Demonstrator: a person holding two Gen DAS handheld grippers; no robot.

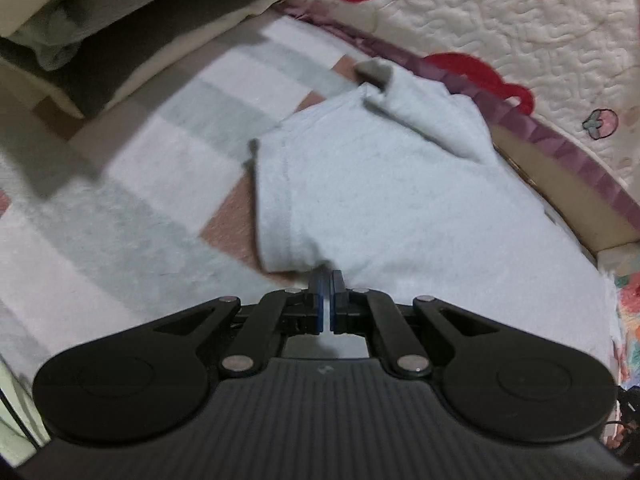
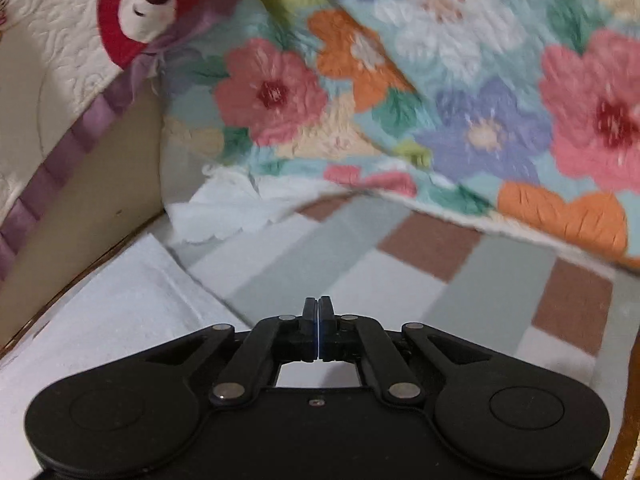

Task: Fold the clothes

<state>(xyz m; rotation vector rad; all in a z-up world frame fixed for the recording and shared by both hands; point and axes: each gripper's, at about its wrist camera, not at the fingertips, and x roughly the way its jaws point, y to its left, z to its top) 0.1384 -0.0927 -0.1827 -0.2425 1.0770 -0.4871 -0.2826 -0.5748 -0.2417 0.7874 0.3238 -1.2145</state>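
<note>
At the 6 o'clock foot of the left wrist view: left gripper (image 1: 327, 276), black linkage, blue-edged pads. Jaws drawn almost together, only a thin slit of light between them; the tips meet the near hem of a pale blue garment (image 1: 380, 200). Whether cloth is actually pinched there cannot be told, as the edge is blurred and partly hidden by the fingers.

Pale blue garment: soft knit, lying flat, spreading from the tips toward 12 and 3 o'clock. One stitched side edge runs up at 11 o'clock; a folded flap with a small grey tab (image 1: 374, 72) sits at its far end, near 12 o'clock.

Checked blanket (image 1: 168, 168): white, grey-green and brown squares, under the garment, filling 9 to 11 o'clock.

Stack of folded clothes (image 1: 100, 28): cream, grey and dark layers, at 10 o'clock, well apart from the garment.

Quilted cream cover (image 1: 520, 32) with red shapes and a purple ruffled border (image 1: 560, 148): 1 to 3 o'clock, beyond the garment.

At the 6 o'clock foot of the right wrist view: right gripper (image 2: 318, 304), jaws clenched pad to pad, nothing visible between them. It hangs over the checked blanket (image 2: 400, 280).

The pale blue garment (image 2: 120, 300) lies at 8 to 9 o'clock, just beside the tips, not touching them.

Floral blanket (image 2: 440, 100): pink, orange and violet flowers on teal, 12 to 3 o'clock.

Red plush bear (image 2: 140, 12): 11 o'clock, on the cream cover.
</note>
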